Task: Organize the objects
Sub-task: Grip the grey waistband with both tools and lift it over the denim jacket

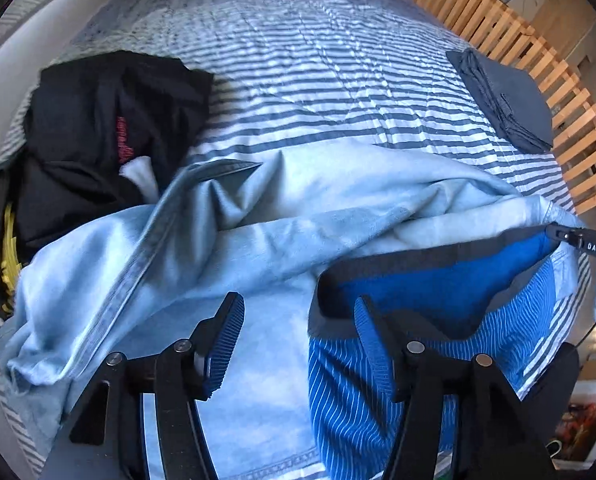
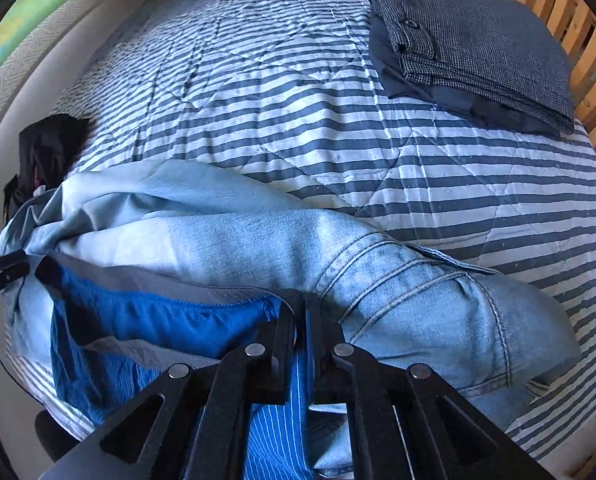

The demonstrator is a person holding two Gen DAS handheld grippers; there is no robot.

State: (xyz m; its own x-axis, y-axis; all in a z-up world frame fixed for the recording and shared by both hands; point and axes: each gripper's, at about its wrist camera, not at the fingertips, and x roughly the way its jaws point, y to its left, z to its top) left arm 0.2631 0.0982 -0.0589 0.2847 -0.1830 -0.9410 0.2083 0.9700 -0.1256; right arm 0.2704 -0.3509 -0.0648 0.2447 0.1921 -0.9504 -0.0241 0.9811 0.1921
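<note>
- Centrally placed: bright blue pinstriped shorts with a dark waistband [image 2: 150, 320], spread over crumpled pale-blue denim jeans [image 2: 378, 272] at the near edge of a blue-and-white striped quilted bedspread [image 2: 338, 128].
- Clamped on the shorts' waistband at the wearer's right: right gripper [image 2: 300, 320], jaws drawn narrow with blue fabric pinched between them, reaching low over the hem of the bed.
- Poised above the same garment: left gripper [image 1: 298, 320], jaws spread wide, one blue ribbed finger [image 1: 372, 336] against the waistband, the other over bare denim, nothing gripped.
- Judged step: lifting or straightening the shorts off the jeans ahead of folding, far from finished.
- Next move, likely: closing the left jaws on the opposite side of the waistband, then pulling taut so the shorts come free without dragging denim along.
- Already stacked at the far right beside a slatted wooden bed rail [image 2: 590, 60]: folded grey checked trousers [image 2: 478, 48].
- Heaped at the left edge, unsorted: crumpled black garment with red lettering [image 1: 110, 128].
</note>
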